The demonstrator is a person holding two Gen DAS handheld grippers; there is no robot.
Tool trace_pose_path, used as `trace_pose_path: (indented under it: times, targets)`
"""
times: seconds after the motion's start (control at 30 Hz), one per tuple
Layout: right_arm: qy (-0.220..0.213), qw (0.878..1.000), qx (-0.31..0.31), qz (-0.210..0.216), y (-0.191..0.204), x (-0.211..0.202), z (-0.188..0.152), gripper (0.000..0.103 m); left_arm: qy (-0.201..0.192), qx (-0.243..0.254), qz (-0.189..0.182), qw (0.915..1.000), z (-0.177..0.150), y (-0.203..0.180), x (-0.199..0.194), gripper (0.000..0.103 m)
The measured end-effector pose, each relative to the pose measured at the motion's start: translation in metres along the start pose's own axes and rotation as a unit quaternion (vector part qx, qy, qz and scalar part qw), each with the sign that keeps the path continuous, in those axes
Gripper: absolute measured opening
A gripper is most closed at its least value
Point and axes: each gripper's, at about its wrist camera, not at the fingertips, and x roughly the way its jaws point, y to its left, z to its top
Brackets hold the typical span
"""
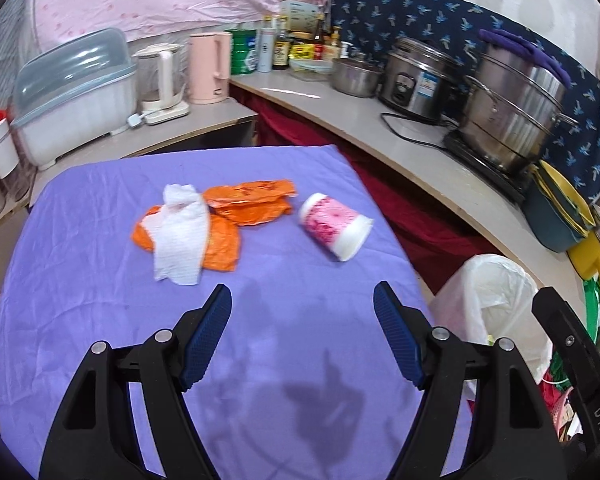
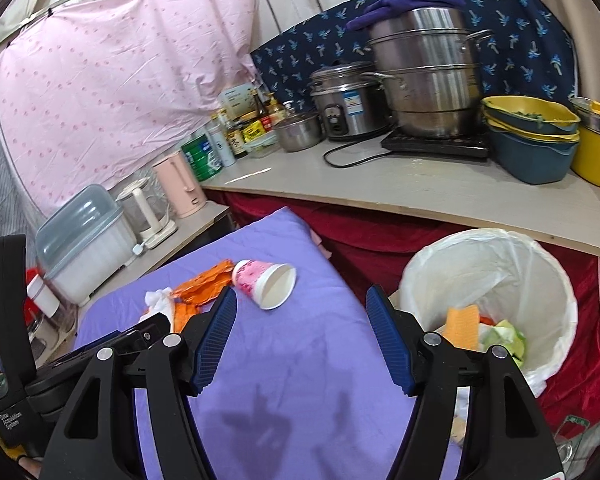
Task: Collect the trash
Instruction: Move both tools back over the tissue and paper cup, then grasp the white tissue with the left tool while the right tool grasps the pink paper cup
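Nearest the cameras, the left gripper [image 1: 302, 294] hangs over the purple tablecloth [image 1: 100, 320] with its blue-padded fingers spread wide and nothing between them, and the right gripper [image 2: 301, 298] does the same over the cloth's right part, jaws apart and empty. Past the fingertips lies the trash, all resting on the cloth: a crumpled white paper towel [image 1: 182, 236] draped over a torn orange wrapper [image 1: 246, 204], and just to their right a paper cup [image 1: 334, 226] on its side, white with a pink printed pattern. From the right wrist view the cup's [image 2: 266, 284] open mouth faces the camera and its inside looks white and bare, while the towel and wrapper are partly cut off behind the right gripper's left finger and the body of the other tool. Off the table's right edge stands a trash bin lined with a white plastic bag [image 2: 548, 280]; inside it lie an orange-yellow scrap [image 2: 462, 326] and some pale green bits [image 2: 508, 338], their exact nature hard to make out. In the left wrist view only the bag's rumpled top shows. Farther back, the counter [image 2: 420, 188] carries a tiered steel steamer pot [image 2: 428, 80], a rice cooker [image 2: 346, 102], stacked yellow and blue basins [image 2: 530, 140], bottles whose labels are unreadable, a pink kettle [image 1: 210, 68] and a lidded dish rack [image 1: 76, 96].
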Motion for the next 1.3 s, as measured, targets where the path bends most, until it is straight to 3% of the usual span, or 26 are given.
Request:
trace_pose_path:
  times: [0.3, 0.57, 0.93, 1.1, 1.2, 1.3]
  targets:
    - [0.032, 0.999, -0.018, 0.022, 0.036, 0.040, -0.011, 0.065, 0.011, -0.046, 0.045, 0.9979, 0.003, 0.074, 0.018, 0.070]
    - [0.067, 0.997, -0.024, 0.032, 0.057, 0.099, -0.016, 0.065, 0.037, -0.081, 0.066, 0.9939, 0.004, 0.124, 0.055, 0.072]
    - [0.121, 0.992, -0.021, 0.027, 0.057, 0.187, -0.032, 0.065, 0.069, -0.093, 0.053, 0.9918, 0.006, 0.145, 0.115, 0.074]
    - [0.127, 0.992, -0.010, 0.028, 0.054, 0.212, -0.031, 0.065, 0.075, -0.094, 0.041, 0.9919, 0.010, 0.145, 0.135, 0.073]
    - [0.128, 0.991, -0.006, 0.027, 0.053, 0.225, -0.030, 0.064, 0.080, -0.092, 0.034, 0.9919, 0.011, 0.143, 0.145, 0.065]
    - [0.131, 0.991, -0.004, 0.033, 0.054, 0.234, -0.031, 0.060, 0.085, -0.090, 0.023, 0.9920, 0.011, 0.142, 0.151, 0.047]
